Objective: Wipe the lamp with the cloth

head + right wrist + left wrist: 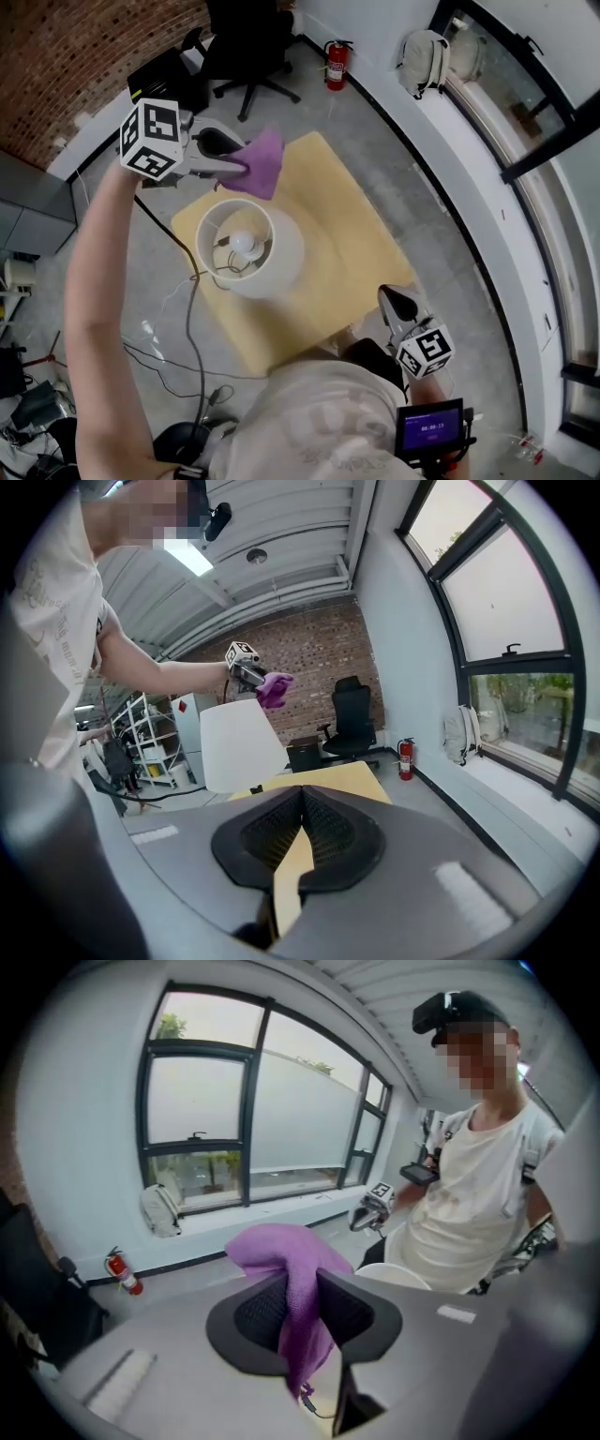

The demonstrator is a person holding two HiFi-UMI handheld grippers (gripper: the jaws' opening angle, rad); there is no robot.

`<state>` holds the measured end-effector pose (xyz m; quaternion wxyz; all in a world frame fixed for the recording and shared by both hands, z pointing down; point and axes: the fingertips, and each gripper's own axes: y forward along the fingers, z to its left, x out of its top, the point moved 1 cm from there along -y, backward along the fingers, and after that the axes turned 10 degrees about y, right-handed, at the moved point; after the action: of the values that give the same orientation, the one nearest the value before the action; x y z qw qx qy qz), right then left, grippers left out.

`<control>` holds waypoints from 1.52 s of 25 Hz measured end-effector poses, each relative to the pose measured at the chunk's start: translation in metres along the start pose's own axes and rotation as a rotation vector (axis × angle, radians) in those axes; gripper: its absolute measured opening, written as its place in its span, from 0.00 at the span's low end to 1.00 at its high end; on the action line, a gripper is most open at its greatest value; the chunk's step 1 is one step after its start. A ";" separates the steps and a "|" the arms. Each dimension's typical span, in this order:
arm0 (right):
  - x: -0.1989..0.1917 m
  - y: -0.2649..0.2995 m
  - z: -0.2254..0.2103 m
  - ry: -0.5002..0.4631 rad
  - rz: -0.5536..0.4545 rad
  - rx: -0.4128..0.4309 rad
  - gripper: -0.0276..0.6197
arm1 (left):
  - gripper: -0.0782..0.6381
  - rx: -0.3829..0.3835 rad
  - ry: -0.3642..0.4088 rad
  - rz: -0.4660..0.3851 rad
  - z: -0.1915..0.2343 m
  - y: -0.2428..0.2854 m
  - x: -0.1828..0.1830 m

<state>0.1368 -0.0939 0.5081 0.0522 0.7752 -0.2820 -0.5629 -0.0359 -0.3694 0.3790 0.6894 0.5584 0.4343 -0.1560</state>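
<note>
A white-shaded lamp point(248, 246) stands on the yellow table point(356, 253), its bulb showing from above. My left gripper point(239, 159) is raised just above and behind the shade's far rim, shut on a purple cloth point(262, 161) that hangs out past its jaws. In the left gripper view the cloth point(298, 1297) is pinched between the pads, and the shade's rim point(398, 1277) shows just beyond. My right gripper point(397, 304) is low at the table's near right edge, jaws together with nothing in them. From the right gripper view the lamp point(239, 747) stands ahead on the left, with the cloth point(273, 688) above it.
A black office chair point(246, 47), a red fire extinguisher point(336, 64) and a backpack point(422, 56) stand beyond the table by the curved window wall. Cables point(178, 356) trail over the floor at the left. A small screen device point(429, 429) sits at my waist.
</note>
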 end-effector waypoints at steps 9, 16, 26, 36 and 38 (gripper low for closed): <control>-0.011 -0.013 -0.018 0.041 -0.013 -0.040 0.06 | 0.23 -0.263 0.014 0.260 -0.021 0.067 -0.043; -0.026 -0.026 -0.030 0.083 -0.017 -0.086 0.06 | 0.23 -0.353 0.025 0.412 -0.016 0.122 -0.086; -0.043 -0.050 -0.040 0.146 -0.037 -0.130 0.06 | 0.23 -0.237 0.142 0.583 0.012 0.145 -0.115; -0.042 -0.027 -0.022 0.111 -0.078 -0.019 0.06 | 0.23 0.082 0.343 0.560 -0.009 0.052 0.014; -0.042 -0.023 -0.025 0.110 -0.078 0.015 0.06 | 0.23 0.166 0.339 0.597 -0.022 0.042 0.030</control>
<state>0.1600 -0.0598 0.5429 0.0396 0.8157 -0.2525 -0.5190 0.0014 -0.3274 0.3828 0.5750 0.7327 0.3461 0.1128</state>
